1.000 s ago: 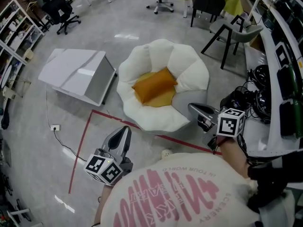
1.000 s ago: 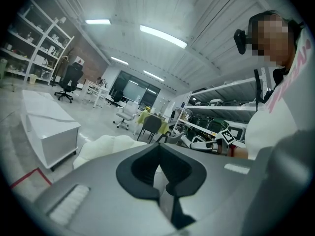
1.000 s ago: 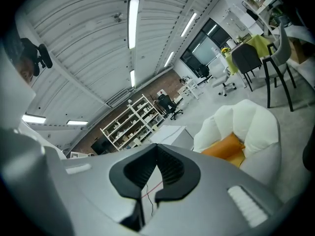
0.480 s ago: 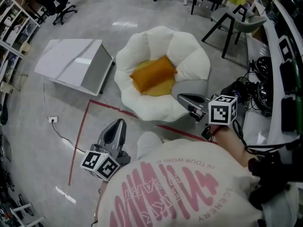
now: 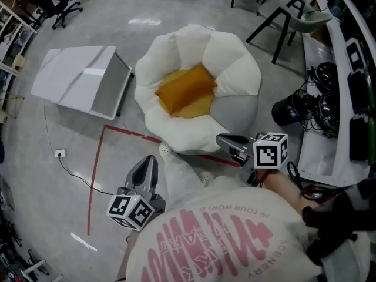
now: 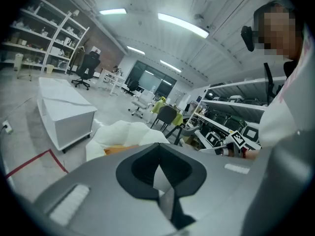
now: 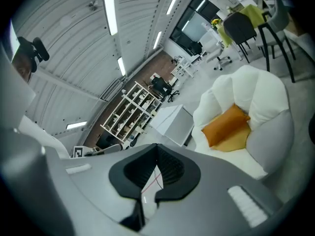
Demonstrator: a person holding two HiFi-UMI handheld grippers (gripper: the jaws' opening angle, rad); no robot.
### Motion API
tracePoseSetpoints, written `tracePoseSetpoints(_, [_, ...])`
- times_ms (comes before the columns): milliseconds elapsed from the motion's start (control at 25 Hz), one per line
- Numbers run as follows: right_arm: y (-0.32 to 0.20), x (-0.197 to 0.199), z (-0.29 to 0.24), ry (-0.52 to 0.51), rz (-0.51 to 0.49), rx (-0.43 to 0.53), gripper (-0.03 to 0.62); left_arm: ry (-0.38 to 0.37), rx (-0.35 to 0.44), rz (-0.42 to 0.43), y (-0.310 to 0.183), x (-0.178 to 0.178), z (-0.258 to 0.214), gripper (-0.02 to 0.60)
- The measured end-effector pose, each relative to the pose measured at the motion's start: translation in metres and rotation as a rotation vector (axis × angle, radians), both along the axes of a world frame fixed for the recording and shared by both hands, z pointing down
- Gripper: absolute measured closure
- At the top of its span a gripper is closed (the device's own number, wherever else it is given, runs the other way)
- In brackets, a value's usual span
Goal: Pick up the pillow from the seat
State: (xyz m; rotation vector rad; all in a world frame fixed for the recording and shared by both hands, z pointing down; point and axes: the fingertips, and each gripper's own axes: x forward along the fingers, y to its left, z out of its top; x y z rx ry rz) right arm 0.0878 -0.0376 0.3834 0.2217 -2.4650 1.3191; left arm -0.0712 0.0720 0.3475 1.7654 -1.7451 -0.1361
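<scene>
An orange pillow [image 5: 184, 89] lies tilted in the hollow of a white flower-shaped seat [image 5: 235, 75] on the floor; the right gripper view also shows the pillow [image 7: 225, 124] on the seat [image 7: 256, 102]. My left gripper [image 5: 148, 164] hangs shut over the floor in front of the seat, short of its near rim. My right gripper [image 5: 224, 140] is shut and empty beside the seat's grey front right edge. In the left gripper view the seat [image 6: 125, 132] rises just beyond the shut jaws, with a sliver of orange at its edge.
A white tilted cabinet [image 5: 82, 81] lies on the floor left of the seat. Red tape [image 5: 97, 175] marks the floor by my left gripper. A black-legged chair [image 5: 288, 16] stands behind the seat. A white desk [image 5: 329, 87] with cables [image 5: 320, 104] runs along the right.
The view has closed in on the seat. Both grippers have come forward toward its front rim, and the person's leg now shows between them. Both have stayed shut.
</scene>
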Motion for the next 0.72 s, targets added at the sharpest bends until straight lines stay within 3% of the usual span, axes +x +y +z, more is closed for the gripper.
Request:
tracePoseSetpoints(160, [-0.009,-0.012,0.027,0.029,0.082,-0.076,0.589,0.023,-0.043,0.068,-0.021,-0.019,0.026,0.569])
tracePoseSetpoints(480, [-0.043,-0.062,0.057,-0.032,0.297,-0.243,0.589,-0.052,-0.11,0.217,-0.053,-0.066,0.064,0.569])
tracePoseSetpoints(720, [-0.087,-0.128,0.086,-0.079,0.461,-0.371,0.589,0.013,-0.096,0.356,-0.099,-0.12,0.089,0.569])
